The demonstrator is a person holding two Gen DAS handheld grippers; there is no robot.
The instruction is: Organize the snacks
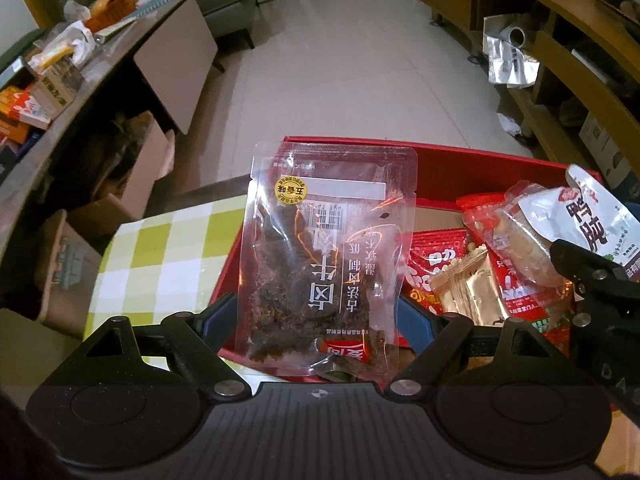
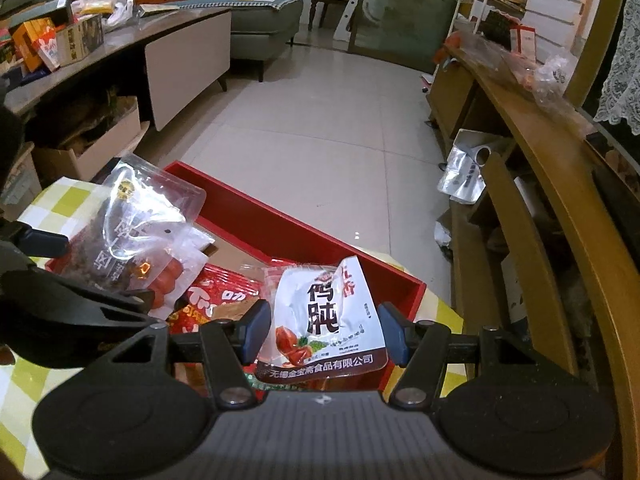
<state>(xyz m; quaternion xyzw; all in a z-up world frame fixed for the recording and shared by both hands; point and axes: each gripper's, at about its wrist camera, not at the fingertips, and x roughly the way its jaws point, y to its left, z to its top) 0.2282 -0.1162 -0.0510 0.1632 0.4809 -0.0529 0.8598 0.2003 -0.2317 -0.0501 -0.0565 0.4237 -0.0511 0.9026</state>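
**Left wrist view: two snack packs held over red box**

Left tongs [image 1: 318,316] clenched on clear beef jerky pouch [image 1: 324,248], upright above red box [image 1: 480,168]. Right tongs [image 2: 324,332] grasp white duck gizzard packet [image 2: 324,316] at box's 3 o'clock side. Red and gold snack packs [image 1: 452,280] inside. Box sits on checked desk [image 1: 160,248].

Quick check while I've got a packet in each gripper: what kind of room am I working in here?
Most likely a home living room. A grey-green upholstered sofa stands at the far end of the pale tiled floor, a long grey low cabinet cluttered with boxes lines one side, and a wooden shelf unit lines the other.
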